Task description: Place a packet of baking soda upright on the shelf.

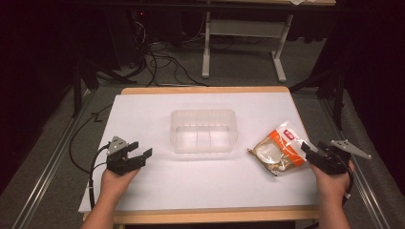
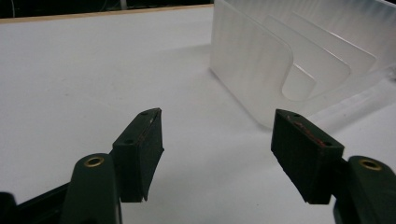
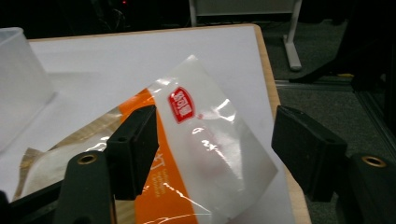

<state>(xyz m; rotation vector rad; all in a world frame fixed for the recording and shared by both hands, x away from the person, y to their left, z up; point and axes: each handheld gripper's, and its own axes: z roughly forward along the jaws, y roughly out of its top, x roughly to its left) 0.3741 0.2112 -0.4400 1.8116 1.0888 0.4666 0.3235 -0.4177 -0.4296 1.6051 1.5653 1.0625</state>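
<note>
A clear plastic container (image 1: 204, 130) with inner dividers stands at the middle of the white table; its wall (image 2: 261, 70) rises ahead and to the right of my left jaws. A snack bag (image 1: 279, 149) in orange and clear film with a red label lies flat to the container's right. My left gripper (image 1: 141, 156) is open near the table's left front, nothing between its jaws, also seen as left gripper (image 2: 217, 144). My right gripper (image 1: 308, 148) is open just at the bag's right edge; the bag (image 3: 196, 140) lies under and between the spread jaws of the right gripper (image 3: 215, 144), not clamped.
The white table top (image 1: 157, 191) has a wooden rim, and its right edge (image 3: 268, 88) runs close to my right gripper. Beyond the table lie floor cables (image 1: 162, 62) and a grey table frame (image 1: 243, 38). Dark stands flank both sides.
</note>
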